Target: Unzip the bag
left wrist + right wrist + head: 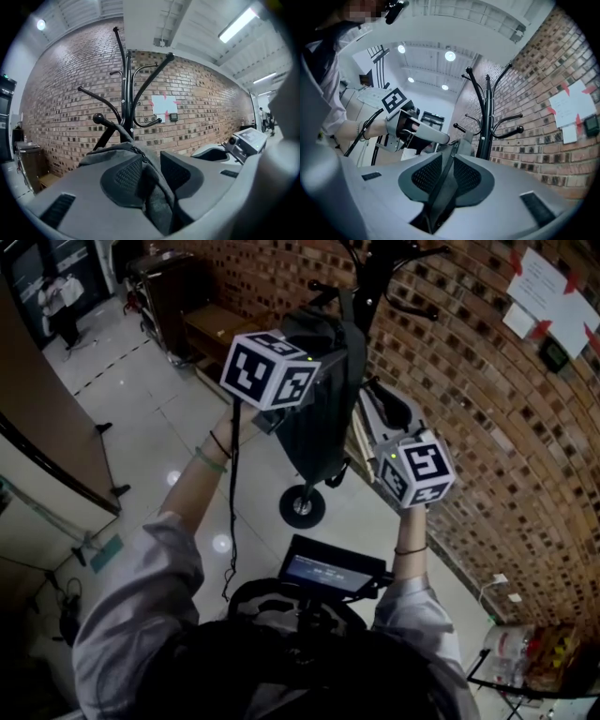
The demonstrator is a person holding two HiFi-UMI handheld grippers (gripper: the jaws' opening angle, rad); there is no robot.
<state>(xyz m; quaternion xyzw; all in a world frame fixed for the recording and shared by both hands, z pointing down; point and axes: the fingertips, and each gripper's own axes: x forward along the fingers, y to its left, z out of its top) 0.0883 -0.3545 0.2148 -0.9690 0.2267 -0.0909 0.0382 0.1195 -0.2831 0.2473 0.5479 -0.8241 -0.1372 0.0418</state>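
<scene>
A grey bag [314, 399] hung on a coat stand [124, 93] is straddled by the left gripper [152, 183], jaws wide open. The right gripper [447, 176] is held with jaws seemingly parted around its zip.

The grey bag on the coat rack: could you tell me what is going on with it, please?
A person is working on a dark grey bag that hangs from a black coat rack by a brick wall. The left hand-held gripper has its jaws apart with a fold of the bag's fabric between them. The right hand-held gripper is open around a narrow strip of the bag, near the zip. Neither is clamped on it, and I cannot tell how far the zip is undone.
</scene>
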